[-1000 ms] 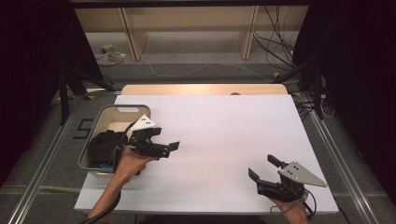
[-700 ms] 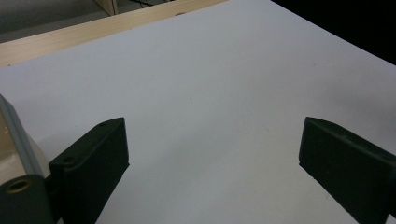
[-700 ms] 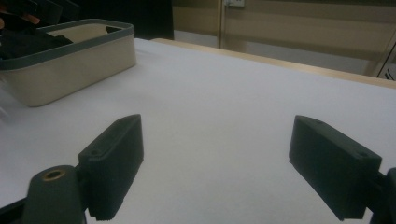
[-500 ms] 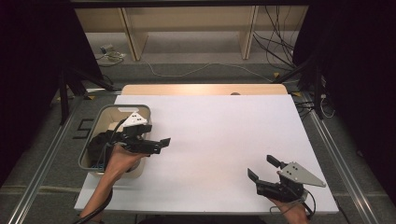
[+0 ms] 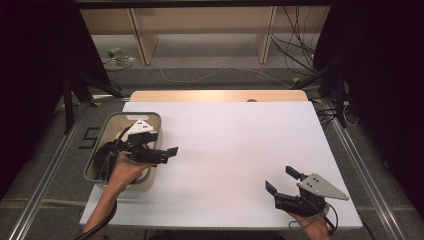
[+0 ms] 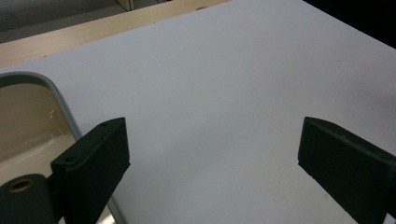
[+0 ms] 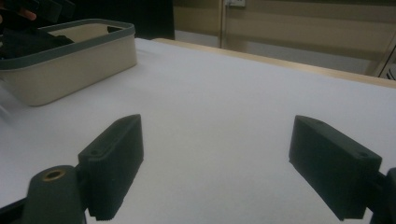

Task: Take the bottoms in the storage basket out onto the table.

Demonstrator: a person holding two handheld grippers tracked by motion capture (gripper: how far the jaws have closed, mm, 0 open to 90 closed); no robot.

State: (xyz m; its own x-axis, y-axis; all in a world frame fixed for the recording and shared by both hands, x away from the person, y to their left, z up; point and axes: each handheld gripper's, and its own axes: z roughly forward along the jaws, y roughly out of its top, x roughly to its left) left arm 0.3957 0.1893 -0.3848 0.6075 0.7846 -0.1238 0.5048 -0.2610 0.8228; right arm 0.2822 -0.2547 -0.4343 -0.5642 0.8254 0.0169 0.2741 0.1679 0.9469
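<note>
My left gripper hovers over the right rim of a cream bin with a grey rim at the table's left, its jaws pointing right over the white tabletop. In the left gripper view the left gripper is open and empty, with the bin's rim at its left. My right gripper rests near the front right edge, open, holding nothing. In the right gripper view the right gripper faces the bin across bare white surface.
Something dark lies inside the bin; I cannot tell what it is. A wooden strip runs along the table's far edge. Beyond it are floor cables and wooden shelf legs.
My left gripper has drawn back to the left and slightly farther away, from over the tabletop to the bin's right rim. The right gripper has stayed put.
</note>
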